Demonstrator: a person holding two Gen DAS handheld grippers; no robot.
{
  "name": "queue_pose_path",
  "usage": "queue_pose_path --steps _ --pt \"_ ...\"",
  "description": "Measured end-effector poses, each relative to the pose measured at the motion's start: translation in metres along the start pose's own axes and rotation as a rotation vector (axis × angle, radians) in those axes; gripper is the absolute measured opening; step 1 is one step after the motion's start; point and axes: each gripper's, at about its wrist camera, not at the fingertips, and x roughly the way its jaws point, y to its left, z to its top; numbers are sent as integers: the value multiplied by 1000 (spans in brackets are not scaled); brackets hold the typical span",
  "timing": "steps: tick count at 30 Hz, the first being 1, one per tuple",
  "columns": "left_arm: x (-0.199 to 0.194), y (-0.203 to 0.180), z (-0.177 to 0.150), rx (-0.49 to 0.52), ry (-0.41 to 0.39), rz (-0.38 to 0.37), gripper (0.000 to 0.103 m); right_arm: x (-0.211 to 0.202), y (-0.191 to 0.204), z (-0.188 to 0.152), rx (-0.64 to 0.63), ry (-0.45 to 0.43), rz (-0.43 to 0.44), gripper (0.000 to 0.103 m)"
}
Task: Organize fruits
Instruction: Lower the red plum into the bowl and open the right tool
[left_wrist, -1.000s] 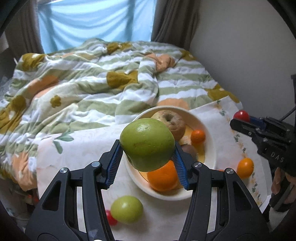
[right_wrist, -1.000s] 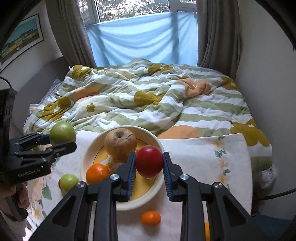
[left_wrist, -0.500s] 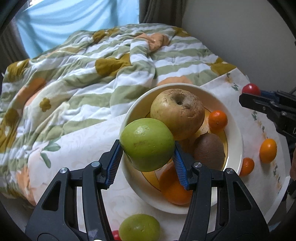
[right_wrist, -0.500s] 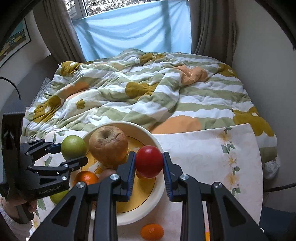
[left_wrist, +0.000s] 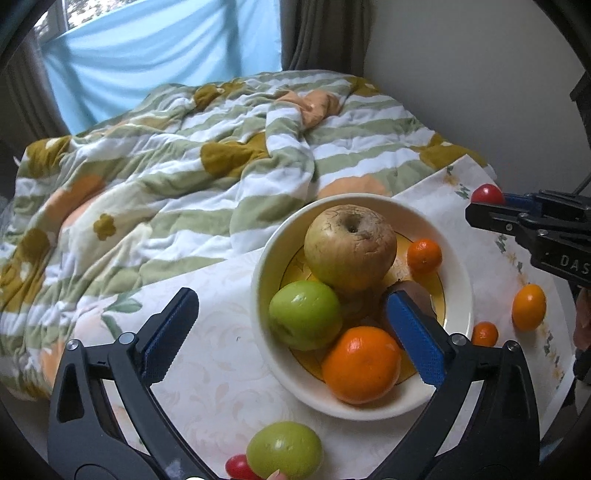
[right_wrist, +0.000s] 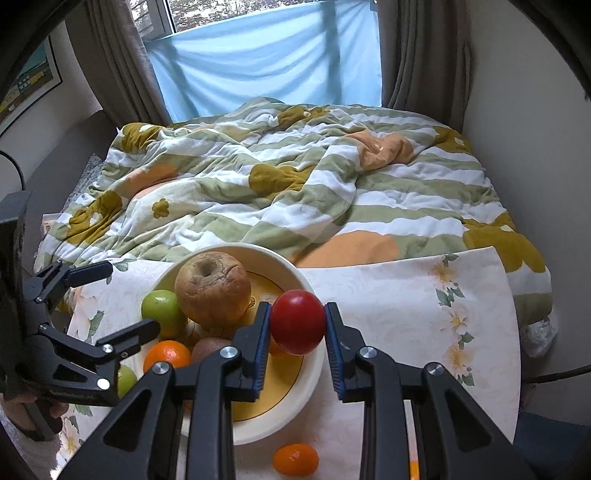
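Note:
A cream bowl (left_wrist: 266, 258) holds a wrinkled yellow apple (left_wrist: 350, 246), a green apple (left_wrist: 304, 314), an orange (left_wrist: 361, 363), a kiwi (left_wrist: 413, 293) and a small tangerine (left_wrist: 424, 255). My left gripper (left_wrist: 291, 325) is open and empty, its jaws spread around the green apple lying in the bowl. My right gripper (right_wrist: 297, 323) is shut on a red tomato (right_wrist: 297, 321) held above the bowl's right side (right_wrist: 295, 273); it also shows in the left wrist view (left_wrist: 487, 203). The left gripper shows in the right wrist view (right_wrist: 110, 299).
On the floral cloth (left_wrist: 221, 387) lie a second green apple (left_wrist: 283, 449), a small red fruit (left_wrist: 238, 466), and small orange fruits (left_wrist: 529, 307), (left_wrist: 484, 334), (right_wrist: 295, 459). A rumpled striped quilt (right_wrist: 295, 177) lies behind. A wall (left_wrist: 461, 74) is at the right.
My left gripper lowered the green apple into the bowl's left side and opened, letting it go. My right gripper still holds the tomato, little moved.

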Motion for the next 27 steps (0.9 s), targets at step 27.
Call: queue_pose_path --steps 27 --pt "-29 43 -48 -185 16 57 103 60 13 11 -185 68 147 26"
